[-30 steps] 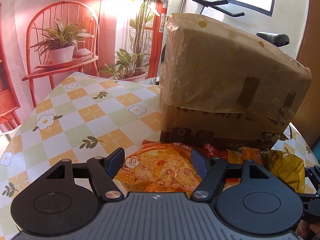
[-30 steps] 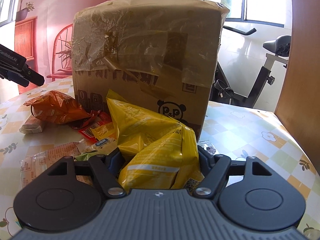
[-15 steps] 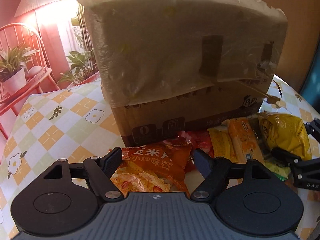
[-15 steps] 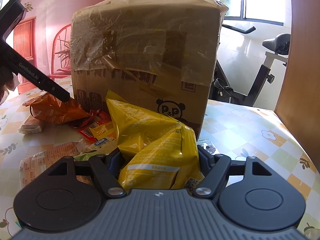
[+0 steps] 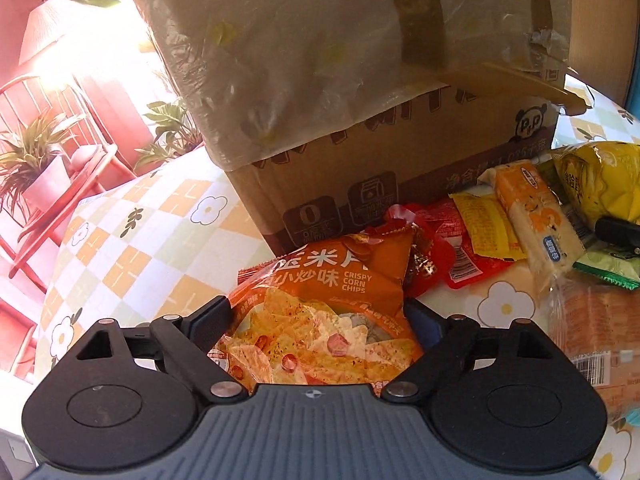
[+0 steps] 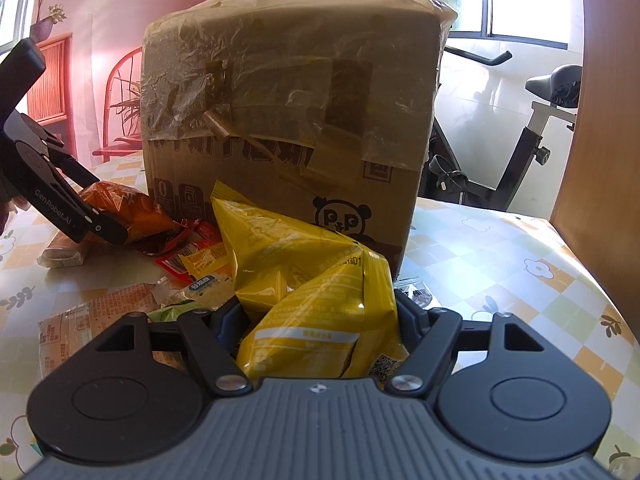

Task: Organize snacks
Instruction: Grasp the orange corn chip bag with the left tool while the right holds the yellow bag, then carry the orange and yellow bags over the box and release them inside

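Two grippers are seen, each closed around a snack bag. The left gripper (image 5: 316, 316) is clamped on an orange corn chips bag (image 5: 320, 320) at lower centre of the left wrist view; both fingers press the bag's sides. The bag lies on the checked tablecloth (image 5: 152, 232), just in front of a taped cardboard box (image 5: 360, 100) that fills the upper frame. To the right of centre, a red sachet (image 5: 460, 256), a yellow sachet (image 5: 488, 228) and a pale cracker pack (image 5: 536, 224) are heaped together beside the box.

In the right wrist view, the right gripper (image 6: 316, 320) is clenched on a crumpled yellow bag (image 6: 304, 280) at lower centre, touching the box front. The left gripper is visible at middle left, gripping the orange bag. An exercise bike (image 6: 532, 128) stands at upper right, behind the table.
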